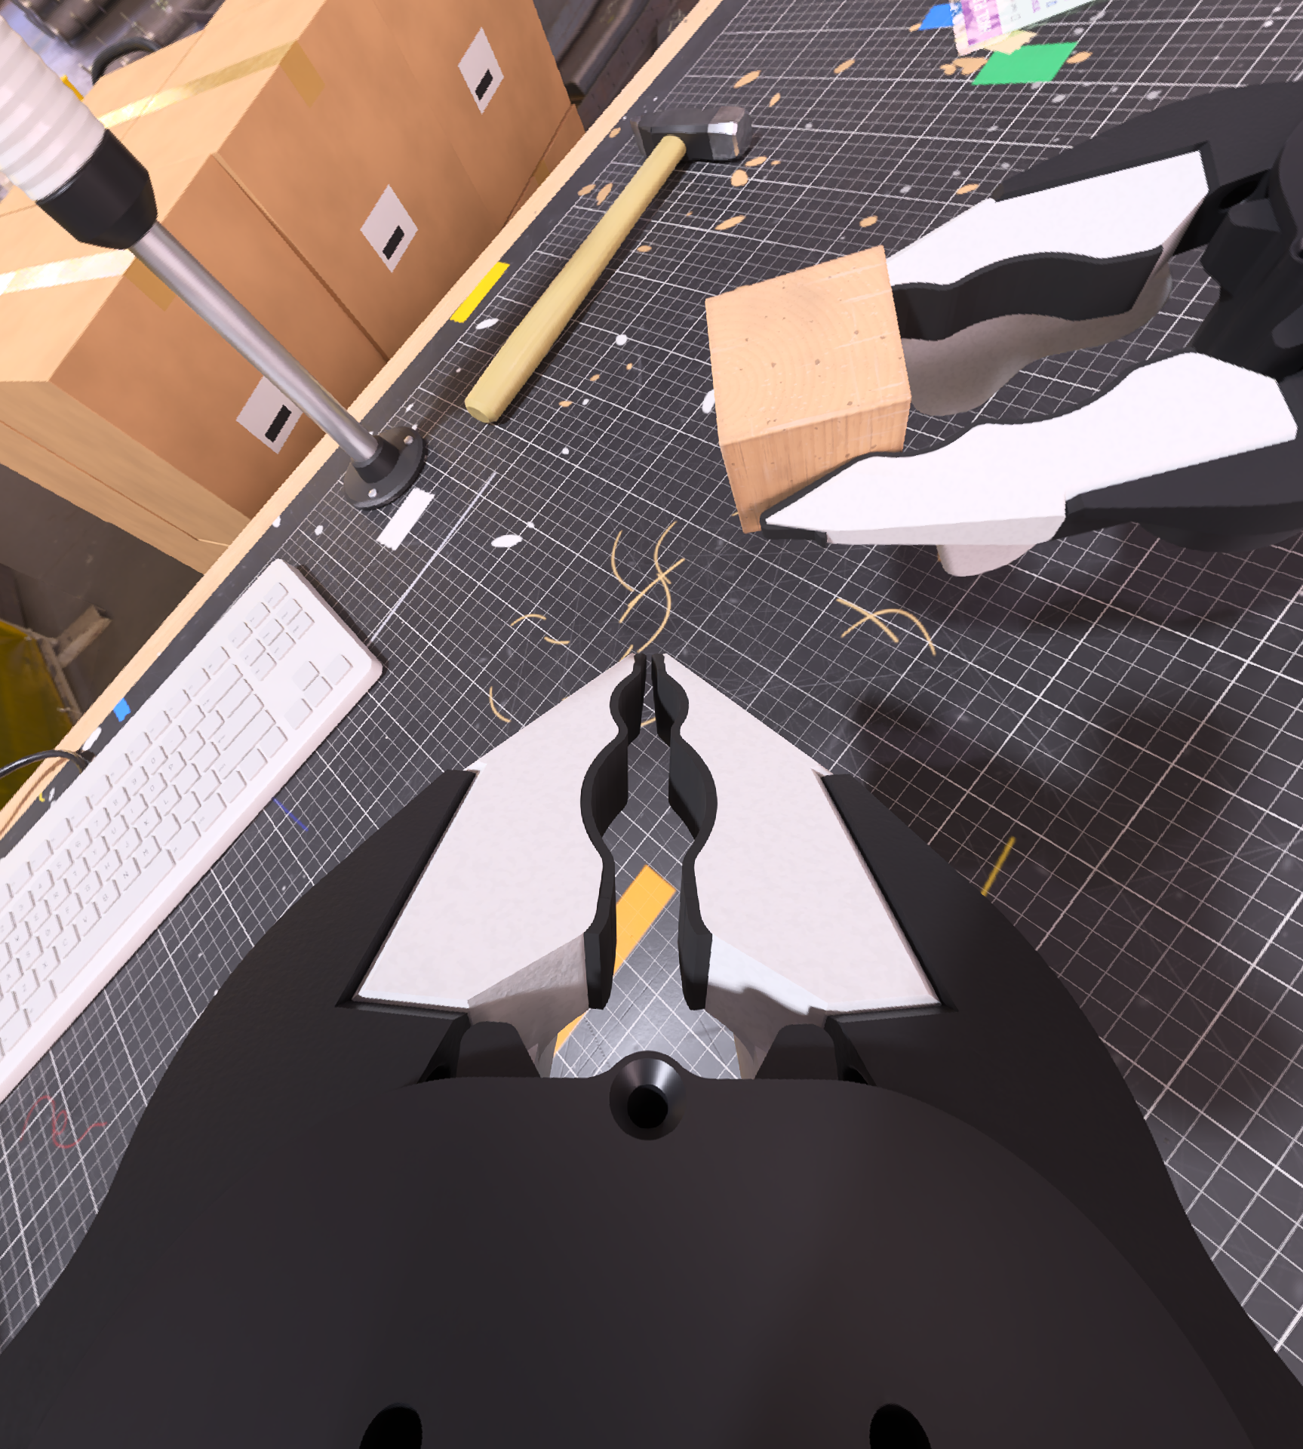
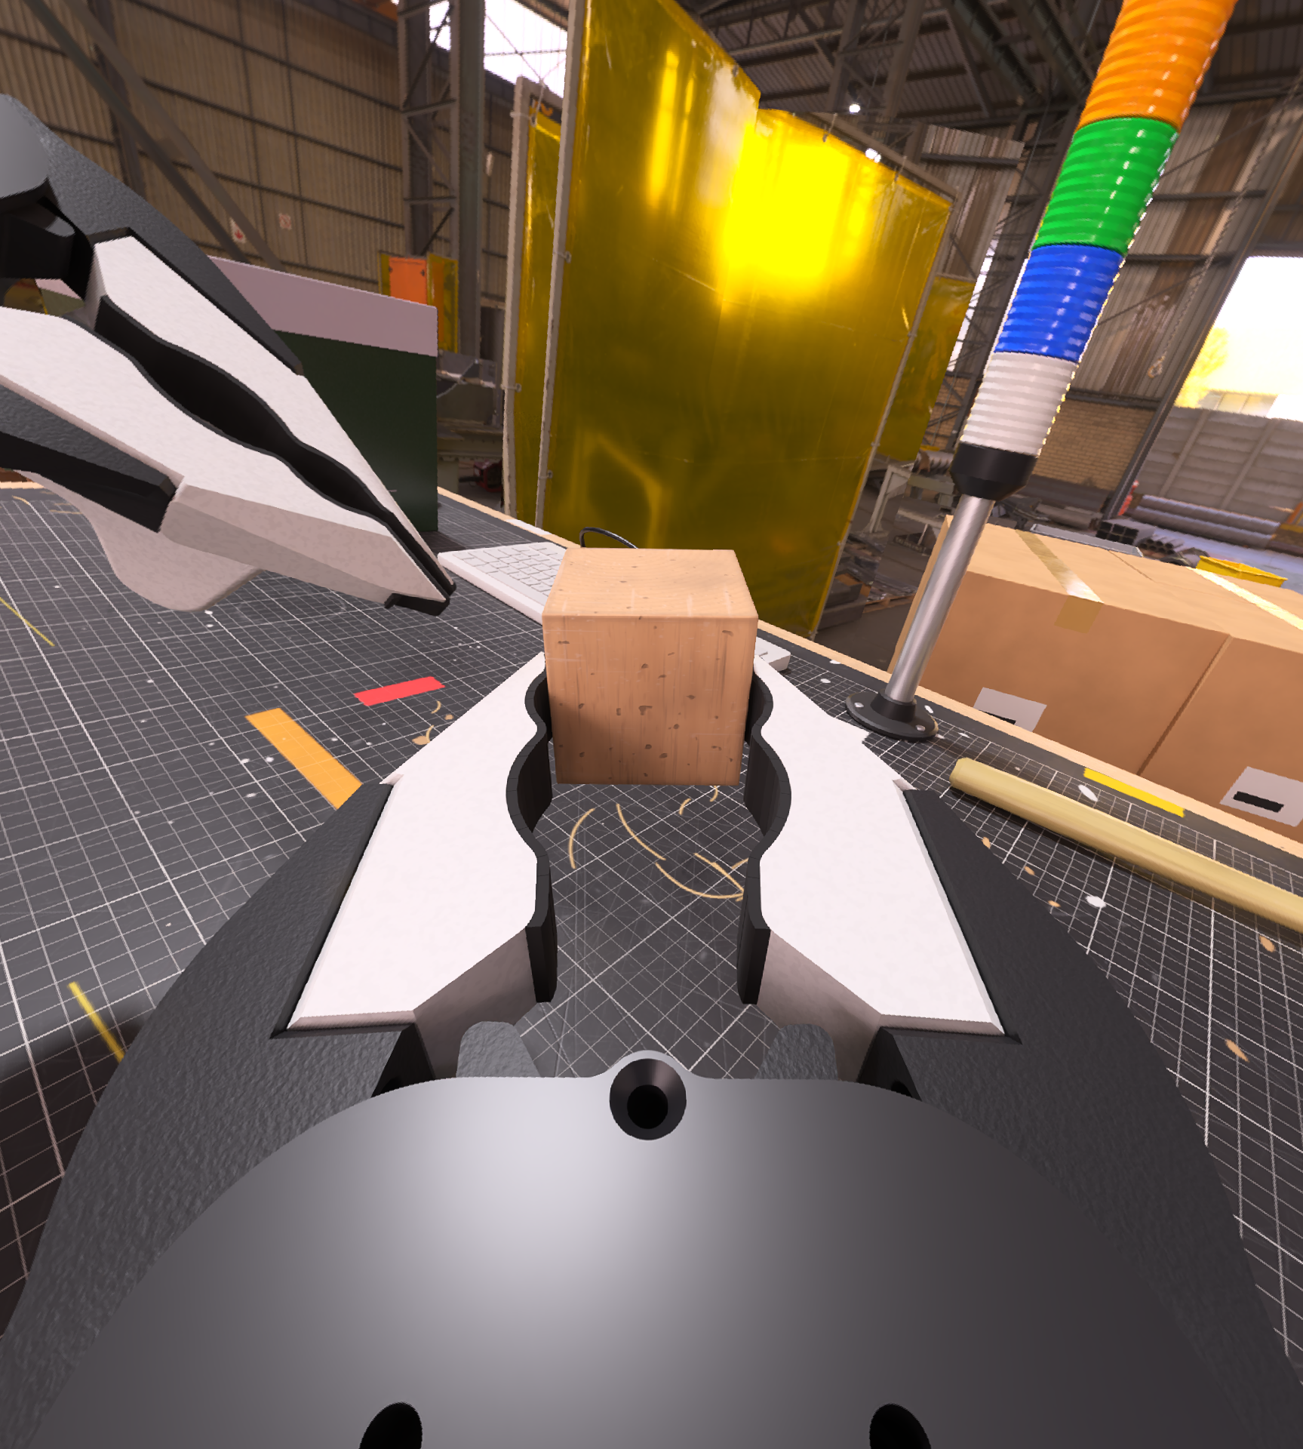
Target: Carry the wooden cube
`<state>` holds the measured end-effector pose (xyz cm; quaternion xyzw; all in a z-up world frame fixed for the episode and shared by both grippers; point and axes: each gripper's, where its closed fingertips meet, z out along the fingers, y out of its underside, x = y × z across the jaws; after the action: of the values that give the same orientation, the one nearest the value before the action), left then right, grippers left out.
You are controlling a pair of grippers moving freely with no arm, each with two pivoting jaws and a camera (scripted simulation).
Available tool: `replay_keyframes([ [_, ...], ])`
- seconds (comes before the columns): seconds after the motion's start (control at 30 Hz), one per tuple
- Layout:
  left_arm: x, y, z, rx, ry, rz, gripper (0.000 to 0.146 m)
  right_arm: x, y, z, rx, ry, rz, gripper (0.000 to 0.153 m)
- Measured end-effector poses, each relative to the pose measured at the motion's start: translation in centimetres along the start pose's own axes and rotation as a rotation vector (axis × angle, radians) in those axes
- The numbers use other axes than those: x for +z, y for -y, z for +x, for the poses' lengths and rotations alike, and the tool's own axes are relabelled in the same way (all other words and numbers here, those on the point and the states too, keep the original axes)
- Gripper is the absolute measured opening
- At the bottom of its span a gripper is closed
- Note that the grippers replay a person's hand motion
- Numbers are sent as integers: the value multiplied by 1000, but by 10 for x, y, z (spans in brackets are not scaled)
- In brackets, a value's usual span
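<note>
The wooden cube (image 2: 652,706) is light, with visible grain, and is clamped between the fingertips of my right gripper (image 2: 649,666), which holds it above the dark grid cutting mat (image 2: 162,823). In the left wrist view the cube (image 1: 805,376) and the right gripper (image 1: 832,404) are at the upper right. My left gripper (image 1: 648,662) is shut and empty, hovering over the mat a short way from the cube. It also shows at the upper left of the right wrist view (image 2: 421,600), its tips close to the cube.
A hammer (image 1: 585,259) lies on the mat beyond the cube. A white keyboard (image 1: 138,815) lies along the table edge. A signal-light pole (image 1: 240,321) stands bolted near that edge. Cardboard boxes (image 1: 279,196) sit beyond the edge. Wood shavings and tape scraps dot the mat (image 1: 1103,784).
</note>
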<state>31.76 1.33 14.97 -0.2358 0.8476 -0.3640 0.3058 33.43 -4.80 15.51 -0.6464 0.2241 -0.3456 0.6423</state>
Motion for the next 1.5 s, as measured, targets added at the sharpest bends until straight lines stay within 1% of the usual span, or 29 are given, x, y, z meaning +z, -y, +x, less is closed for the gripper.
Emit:
replay_keyframes([
  [0.13,1,-2,-2,5,24,-9,1,3,-2,-3,-22,-11,-20,47],
  [0.2,1,-1,-1,24,43,0,1,3,-2,-3,-6,-7,-21,47],
  [0.37,0,8,-1,42,35,109,1,1,-2,-5,54,26,-25,47],
  [0.43,1,8,-3,39,41,138,1,2,-4,-6,45,25,-36,47],
  [0.5,4,4,-3,52,40,128,1,3,-6,-8,34,28,-62,47],
  [0.6,2,3,-4,44,43,173,1,4,-1,-9,37,26,-30,47],
  [0.7,-10,7,-5,-1,34,273,3,3,10,-11,18,20,24,47],
  [0.83,-44,5,-16,-139,113,441,27,-7,38,-4,28,-49,98,47],
  [0.93,-64,-13,-16,-202,150,530,31,-23,73,-5,41,-52,166,47],
  [1.0,-69,-30,-14,-215,178,547,33,-36,95,-4,37,-81,201,47],
  [1.03,-67,-39,-11,-222,171,545,33,-44,106,-2,30,-102,207,47],
  [1.13,-55,-61,10,-272,67,522,37,-72,132,21,11,-235,221,47],
  [1.2,-47,-71,22,-286,16,520,37,-91,141,50,-22,-339,183,47],
  [1.3,-39,-79,35,-254,-21,526,37,-122,150,110,-103,-559,105,47],
  [1.4,-40,-77,40,-216,-23,546,36,-148,155,167,-200,-732,-5,47],
  [1.43,-41,-76,41,-208,-21,554,35,-152,154,183,-237,-773,-47,47],
  [1.5,-41,-75,43,-191,-28,561,34,-154,149,208,-317,-809,-139,47],
])
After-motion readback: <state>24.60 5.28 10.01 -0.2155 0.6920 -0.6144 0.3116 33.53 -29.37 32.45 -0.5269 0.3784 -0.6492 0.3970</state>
